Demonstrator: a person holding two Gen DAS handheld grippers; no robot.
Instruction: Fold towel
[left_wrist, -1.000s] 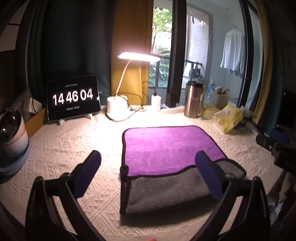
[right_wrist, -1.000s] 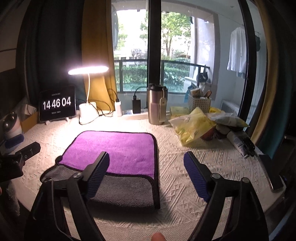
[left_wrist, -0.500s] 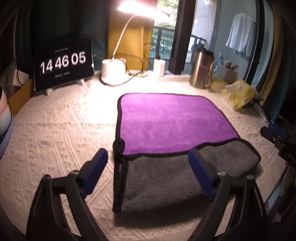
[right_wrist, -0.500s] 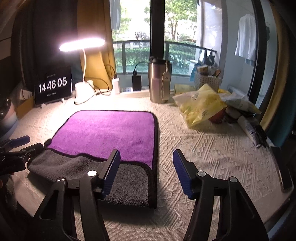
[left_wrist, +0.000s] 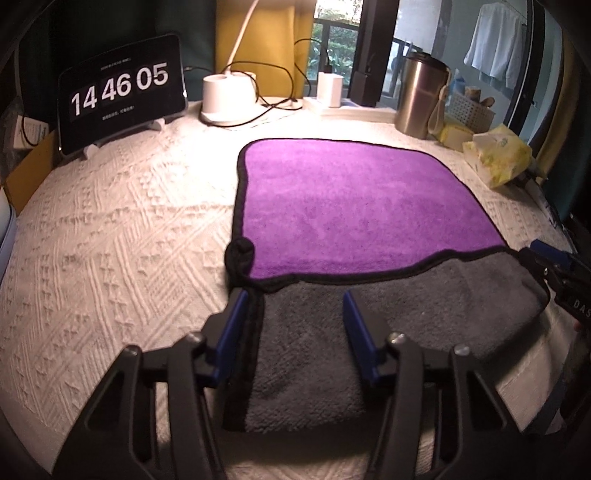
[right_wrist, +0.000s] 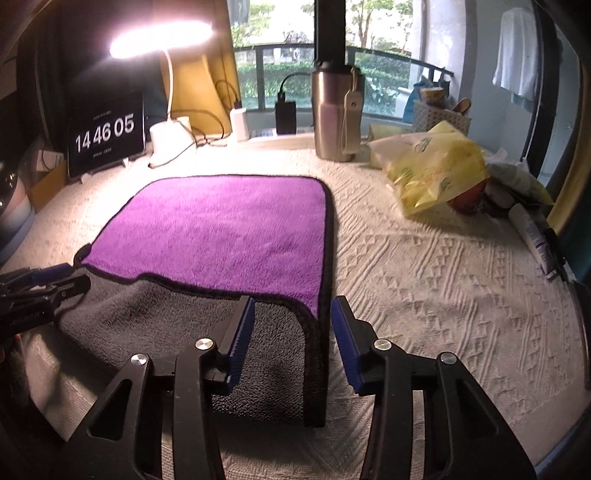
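Note:
A purple and grey towel (left_wrist: 351, 206) with black trim lies flat on the white textured cloth, its purple layer folded over the grey one, leaving a grey strip nearest me. It also shows in the right wrist view (right_wrist: 221, 229). My left gripper (left_wrist: 293, 306) is open, low over the towel's near left corner, its jaws straddling the left edge. My right gripper (right_wrist: 293, 314) is open, low over the near right corner, its jaws straddling the right edge. Each gripper shows at the edge of the other's view.
A tablet clock (left_wrist: 122, 103) and a lamp base (left_wrist: 229, 96) with cables stand at the back left. A steel tumbler (right_wrist: 336, 114) stands at the back. Yellow bags (right_wrist: 436, 170) and tubes (right_wrist: 532, 232) lie to the right. The table edge is close below the grippers.
Both grippers have moved forward and down to the towel's near corners. Their jaws have narrowed but stay open. The towel has not moved.

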